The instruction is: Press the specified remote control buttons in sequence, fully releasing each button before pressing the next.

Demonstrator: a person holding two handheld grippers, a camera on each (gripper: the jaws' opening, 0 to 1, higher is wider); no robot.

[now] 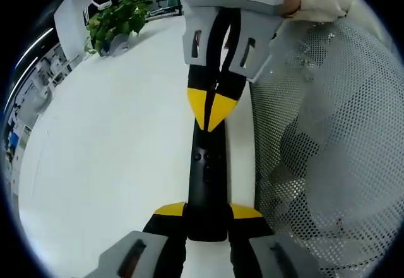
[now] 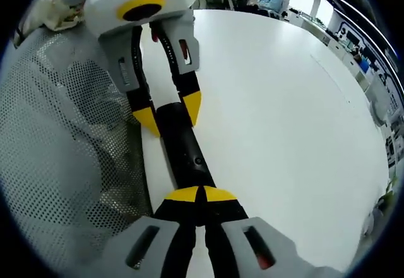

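Note:
A long black remote control [image 1: 205,177] lies lengthwise over the white table's edge, small round buttons on its upper face. My left gripper [image 1: 207,211] is shut on its near end, one yellow-tipped jaw on each side. In the right gripper view the same gripper [image 2: 169,110] clamps the remote [image 2: 183,145] from the far end. My right gripper [image 2: 202,194] is shut, its two yellow tips together and resting on the remote's face. In the left gripper view it [image 1: 211,110] comes down from the top onto the remote's far part. Whether a button is pushed in is hidden under the tips.
The white table [image 1: 107,151] stretches away to one side. A grey mesh chair back [image 1: 328,139] stands close against the remote's other side, also visible as mesh [image 2: 57,139]. A potted plant [image 1: 117,22] sits at the table's far end. A seated person [image 2: 271,0] is far off.

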